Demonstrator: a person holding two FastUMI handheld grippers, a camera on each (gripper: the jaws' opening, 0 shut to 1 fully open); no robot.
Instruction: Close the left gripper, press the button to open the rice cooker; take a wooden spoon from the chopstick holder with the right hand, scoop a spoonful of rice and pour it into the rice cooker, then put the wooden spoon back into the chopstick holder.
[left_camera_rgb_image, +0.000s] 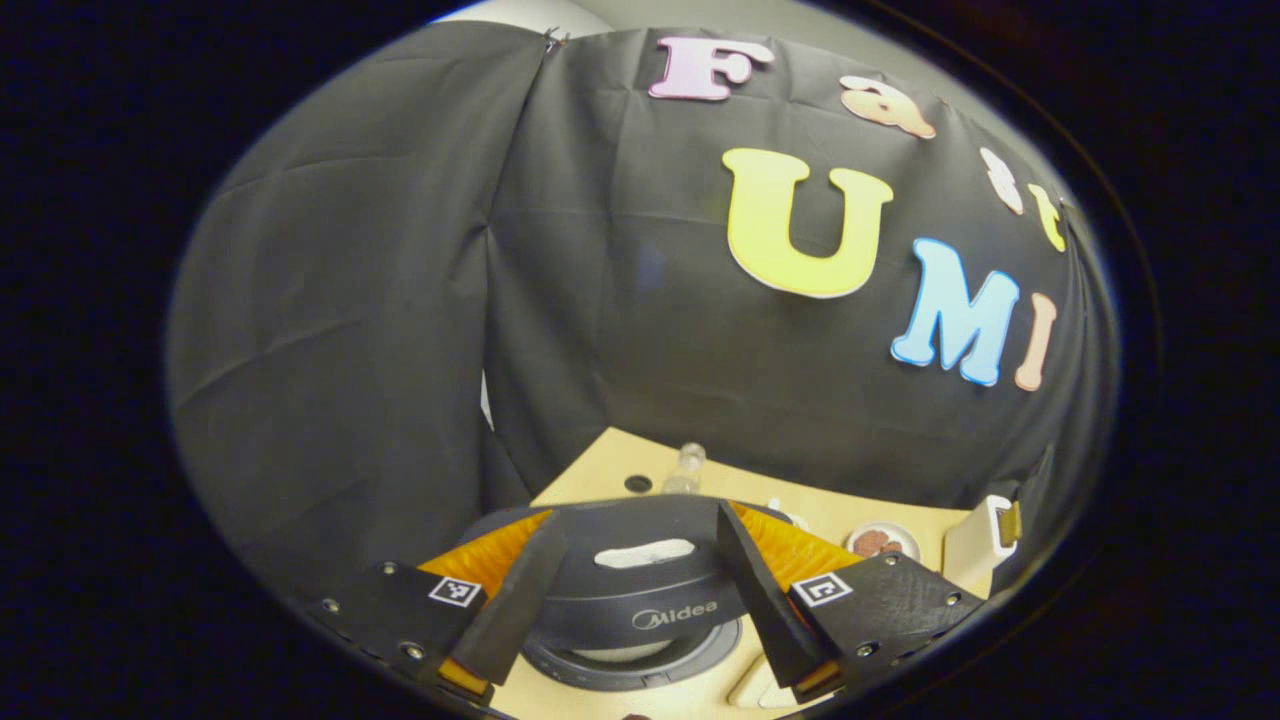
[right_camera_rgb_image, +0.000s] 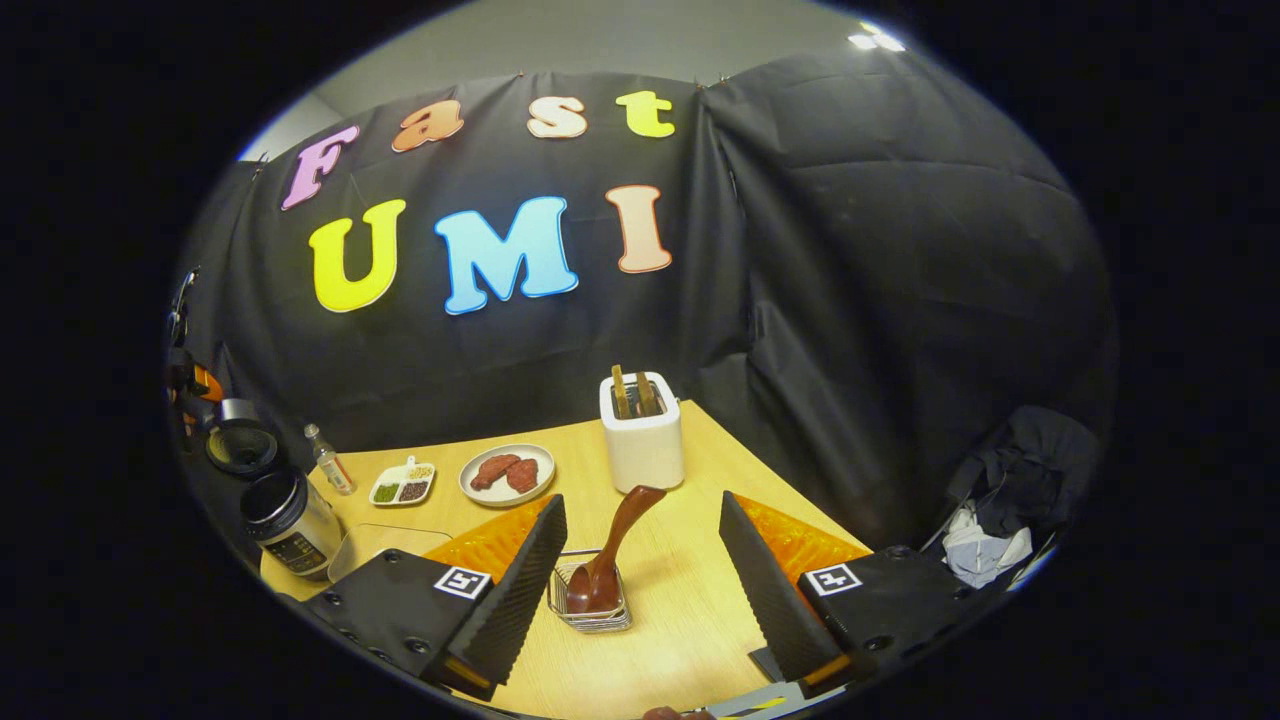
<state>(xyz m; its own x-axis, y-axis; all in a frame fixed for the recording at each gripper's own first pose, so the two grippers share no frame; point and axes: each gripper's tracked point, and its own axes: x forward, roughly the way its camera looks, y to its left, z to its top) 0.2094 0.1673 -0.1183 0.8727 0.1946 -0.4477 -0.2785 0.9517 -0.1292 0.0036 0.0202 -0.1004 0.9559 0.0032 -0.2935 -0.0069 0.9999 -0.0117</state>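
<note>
Between the right claw's (right_camera_rgb_image: 640, 600) spread fingers, wooden spoon (right_camera_rgb_image: 612, 550) in chopstick holder (right_camera_rgb_image: 590, 610).

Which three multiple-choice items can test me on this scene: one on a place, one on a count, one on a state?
1. Where is the wooden spoon?
A. On the plate
B. In the wire holder
C. In the rice cooker

2. How many slices stand in the toaster?
A. One
B. Four
C. Two

3. How is the right gripper?
A. Open, one finger on each side of the holder
B. Shut on the spoon
C. Shut on nothing

Key: 1 B, the spoon's bowl sits in the wire holder and its handle leans up out of it. 2 C, two slices stick up from the toaster's slots. 3 A, its fingers are wide apart and touch neither spoon nor holder.
</note>
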